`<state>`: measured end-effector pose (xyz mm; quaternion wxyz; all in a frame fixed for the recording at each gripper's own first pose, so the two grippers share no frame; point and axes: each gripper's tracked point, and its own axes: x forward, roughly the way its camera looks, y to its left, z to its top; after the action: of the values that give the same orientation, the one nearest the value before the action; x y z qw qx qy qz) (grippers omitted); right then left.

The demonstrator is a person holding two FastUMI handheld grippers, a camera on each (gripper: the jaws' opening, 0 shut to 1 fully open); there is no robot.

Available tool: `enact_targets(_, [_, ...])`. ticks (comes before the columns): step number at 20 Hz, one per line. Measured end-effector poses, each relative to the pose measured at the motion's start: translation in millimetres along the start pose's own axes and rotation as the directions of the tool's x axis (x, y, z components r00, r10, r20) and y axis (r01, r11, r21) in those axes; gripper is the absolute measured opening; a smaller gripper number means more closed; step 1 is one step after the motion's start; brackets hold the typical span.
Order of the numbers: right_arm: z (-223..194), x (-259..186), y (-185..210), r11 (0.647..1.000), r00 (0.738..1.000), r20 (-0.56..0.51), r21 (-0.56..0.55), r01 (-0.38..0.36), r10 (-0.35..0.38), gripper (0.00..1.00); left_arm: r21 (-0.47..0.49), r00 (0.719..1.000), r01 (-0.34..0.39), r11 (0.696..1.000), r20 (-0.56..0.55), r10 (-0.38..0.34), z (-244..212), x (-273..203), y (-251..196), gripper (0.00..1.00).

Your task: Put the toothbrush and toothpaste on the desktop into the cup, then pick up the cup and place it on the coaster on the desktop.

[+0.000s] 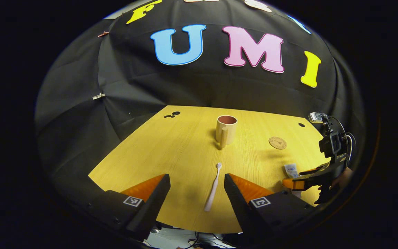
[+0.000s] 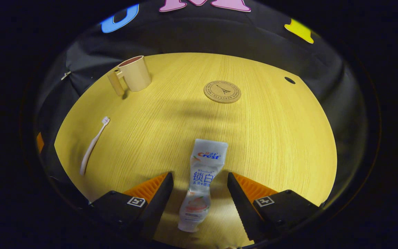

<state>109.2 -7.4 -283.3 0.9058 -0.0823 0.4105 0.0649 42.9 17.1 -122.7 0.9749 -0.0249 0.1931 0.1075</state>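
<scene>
1. The cup [image 1: 226, 130] is seen upright on the counter [image 1: 171, 152], nothing visible inside it, handle turned toward the left gripper [image 1: 197, 185]
2. The coaster [image 2: 222, 91] is laid bare on the counter, well apart from the cup
3. The right gripper [image 2: 200, 183] is spread wide with the toothpaste [image 2: 202, 180] lying flat between its fingers, not pinched; in the left gripper view it's spotted at the right edge beside the tube
4. The toothbrush [image 1: 213, 187] is laid between the left gripper's wide-open fingers, untouched, long axis running away from the camera, bristles toward the cup
5. The toothpaste's flat crimped end is pointed toward the coaster
</scene>
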Motion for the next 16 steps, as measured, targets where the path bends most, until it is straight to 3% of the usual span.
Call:
enact_targets(2, [0, 2, 0, 1.000, 1.000, 0.002, -0.012, 0.000, 0.000, 0.96, 0.008, 1.000, 0.001, 1.000, 0.003, -0.001, 0, -1, -1, 0.98])
enact_targets(6, [2, 4, -2, 1.000, 1.000, -0.001, -0.009, 0.001, -0.001, 0.83, 0.011, 1.000, 0.008, 1.000, 0.005, -0.008, 0, -3, -4, 0.98])
enact_targets(7, [2, 3, -2, 1.000, 1.000, -0.004, -0.006, 0.003, -0.003, 0.67, 0.012, 1.000, 0.011, 1.000, 0.004, -0.011, -2, -4, -5, 0.98])
enact_targets(10, [2, 4, -4, 1.000, 1.000, -0.029, -0.008, 0.007, -0.007, 0.35, 0.022, 1.000, 0.014, 1.000, -0.001, -0.014, -5, -6, -7, 0.98])
enact_targets(12, [1, 4, -4, 1.000, 0.999, -0.044, -0.016, -0.004, 0.004, 0.43, 0.028, 1.000, 0.017, 0.999, -0.006, -0.017, -9, -7, -8, 0.98])
enact_targets(15, [2, 2, -3, 0.999, 0.998, -0.044, -0.017, -0.033, 0.032, 0.24, 0.030, 1.000, 0.016, 0.999, -0.021, -0.016, -13, -1, -7, 0.98])
enact_targets(16, [0, 1, -3, 0.999, 0.998, -0.048, -0.019, -0.044, 0.043, 0.30, 0.026, 1.000, 0.016, 1.000, -0.025, -0.015, -16, 0, -6, 0.97])
